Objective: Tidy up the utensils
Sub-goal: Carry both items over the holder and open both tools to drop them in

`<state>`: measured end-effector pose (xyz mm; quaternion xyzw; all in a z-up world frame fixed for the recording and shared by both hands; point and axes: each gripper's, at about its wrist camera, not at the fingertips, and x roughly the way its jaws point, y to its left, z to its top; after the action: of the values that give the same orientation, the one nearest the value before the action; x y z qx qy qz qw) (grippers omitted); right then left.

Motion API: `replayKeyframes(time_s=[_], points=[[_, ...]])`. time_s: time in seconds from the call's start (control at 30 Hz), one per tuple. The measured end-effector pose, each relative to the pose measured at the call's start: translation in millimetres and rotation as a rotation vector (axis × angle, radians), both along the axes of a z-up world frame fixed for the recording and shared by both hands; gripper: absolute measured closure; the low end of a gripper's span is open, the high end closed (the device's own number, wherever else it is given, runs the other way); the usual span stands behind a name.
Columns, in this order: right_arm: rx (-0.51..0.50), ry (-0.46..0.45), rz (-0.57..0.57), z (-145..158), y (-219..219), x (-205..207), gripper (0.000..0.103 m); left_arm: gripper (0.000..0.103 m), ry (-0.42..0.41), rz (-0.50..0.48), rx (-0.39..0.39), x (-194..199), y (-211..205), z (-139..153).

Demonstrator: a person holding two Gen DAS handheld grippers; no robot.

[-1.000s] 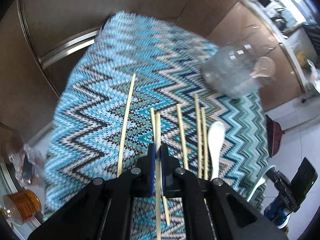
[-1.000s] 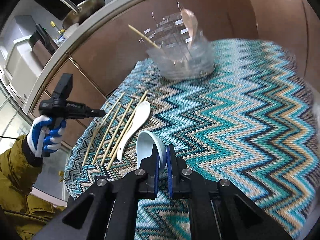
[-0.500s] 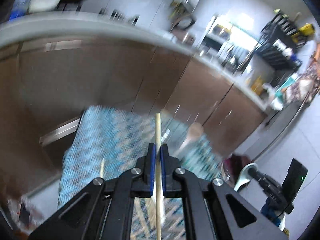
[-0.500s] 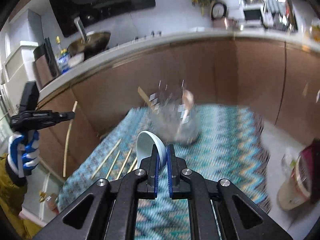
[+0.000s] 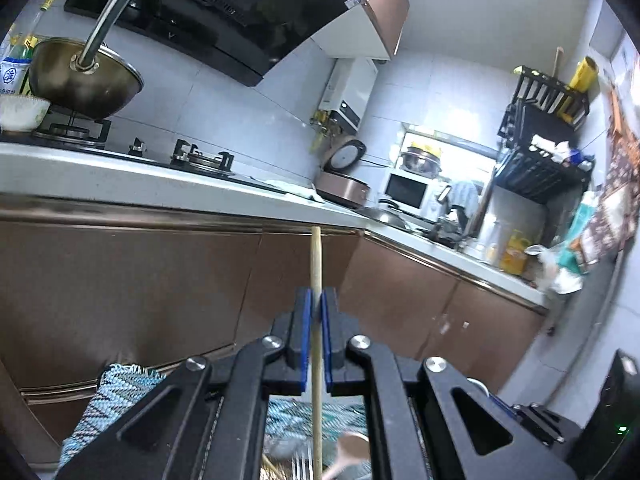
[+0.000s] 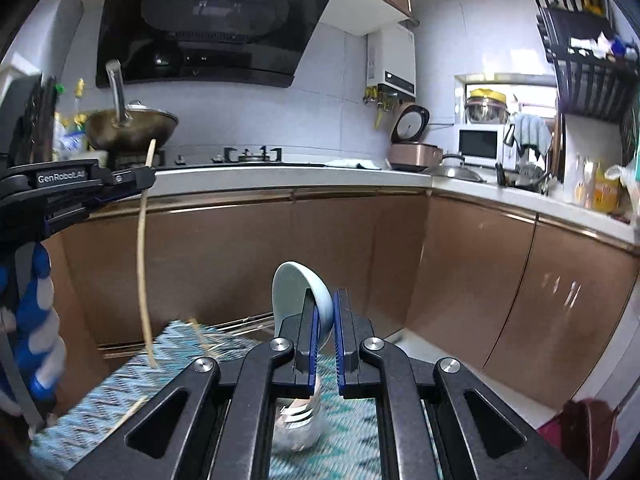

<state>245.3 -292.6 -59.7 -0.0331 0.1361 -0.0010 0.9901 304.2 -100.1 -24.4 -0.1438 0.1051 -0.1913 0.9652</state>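
- The left hand-held gripper (image 5: 315, 300) is clamped on a wooden chopstick (image 5: 316, 264), held upright in the air above the zigzag cloth (image 5: 120, 384).
- The right hand-held gripper (image 6: 325, 300) pinches a pale blue spoon (image 6: 296, 288), bowl up, over a clear glass holder (image 6: 296, 420) on the cloth.

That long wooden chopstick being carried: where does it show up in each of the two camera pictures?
Left wrist view: the chopstick stands upright at centre, clamped in the left gripper, its tip rising before the brown cabinets.
Right wrist view: the chopstick hangs at far left from the left gripper, its lower end over the zigzag cloth.
Shared landmark: the wok on the stove.
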Motion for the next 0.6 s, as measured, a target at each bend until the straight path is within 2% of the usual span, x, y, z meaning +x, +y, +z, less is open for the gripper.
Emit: replayKeyframes(time_s=[0.1, 0.23, 0.4, 0.53, 0.6], points=[[-0.041, -0.009, -0.028, -17.6, 4.5, 23.6, 0.096, 0.098, -0.023, 0.033, 0.019, 11.7, -12.7, -25.2], [-0.076, -0.018, -0.054, -42.2, 8.6, 48.0, 0.096, 0.098, 0.004, 0.057, 0.018, 32.0, -22.0, -60.4], [-0.126, -0.021, -0.061, -68.5, 19.6, 49.6, 0.096, 0.098, 0.021, 0.076, 0.026, 41.2, -23.3, -91.0], [-0.129, -0.015, -0.057, -80.7, 23.2, 43.9, 0.095, 0.097, 0.032, 0.07, 0.038, 36.1, -19.8, -95.9], [-0.117, -0.009, -0.045, -82.9, 25.2, 39.0, 0.086, 0.093, 0.032, 0.071, 0.045, 30.0, -17.4, -91.3]])
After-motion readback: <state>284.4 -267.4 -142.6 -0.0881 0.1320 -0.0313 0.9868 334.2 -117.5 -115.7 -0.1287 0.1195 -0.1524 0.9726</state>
